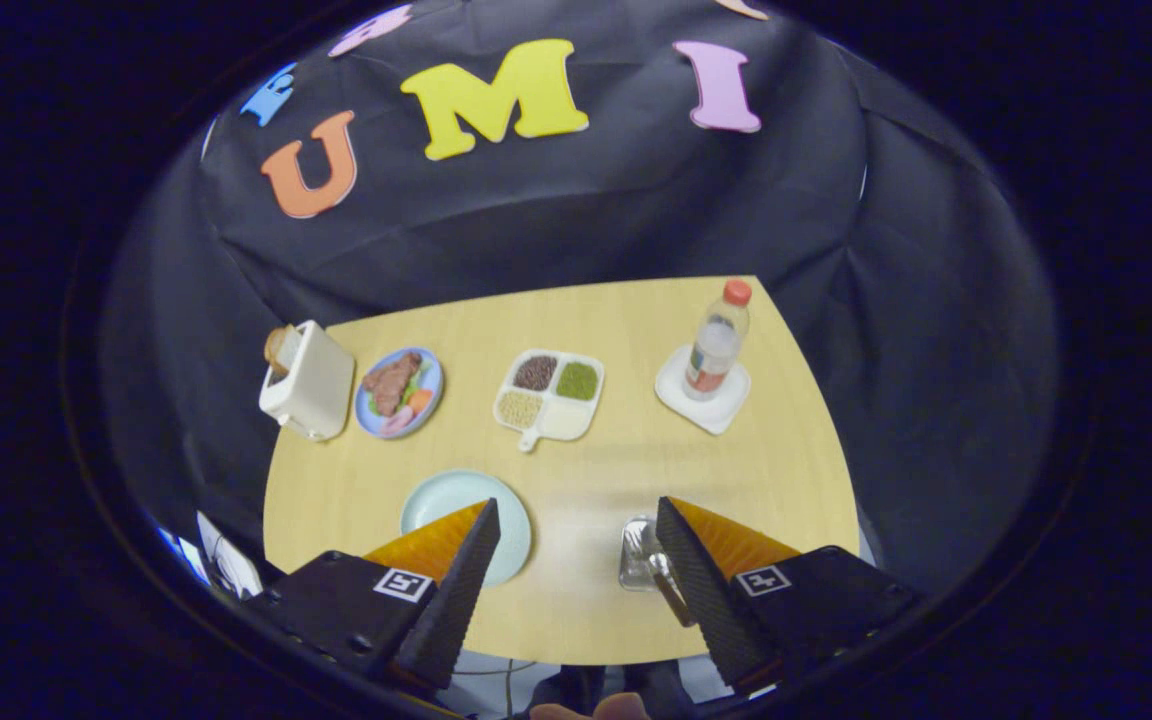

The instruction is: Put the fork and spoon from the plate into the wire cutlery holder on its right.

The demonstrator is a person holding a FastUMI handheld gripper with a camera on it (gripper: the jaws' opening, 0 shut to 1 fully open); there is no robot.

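On the wooden table [576, 470], the round pale-green plate [456, 500] at about eight o'clock looks bare on the part visible beyond the left finger, though that finger hides some of it. The gripper [576, 525] hangs wide open above the table, holding nothing. At about five o'clock the silvery wire cutlery holder [639, 560] sits just beside the right finger, a metal fork [634, 541] and a second handle, probably the spoon [671, 595], already inside. The task seems essentially finished.

The wooden table [626, 330] carried a toaster [308, 382], a food plate [398, 392], a divided tray [550, 394] and a coaster [704, 392] — bottle [717, 341] on it. Nearer stood an empty plate [456, 505] and — right of it — the cutlery holder [640, 555].
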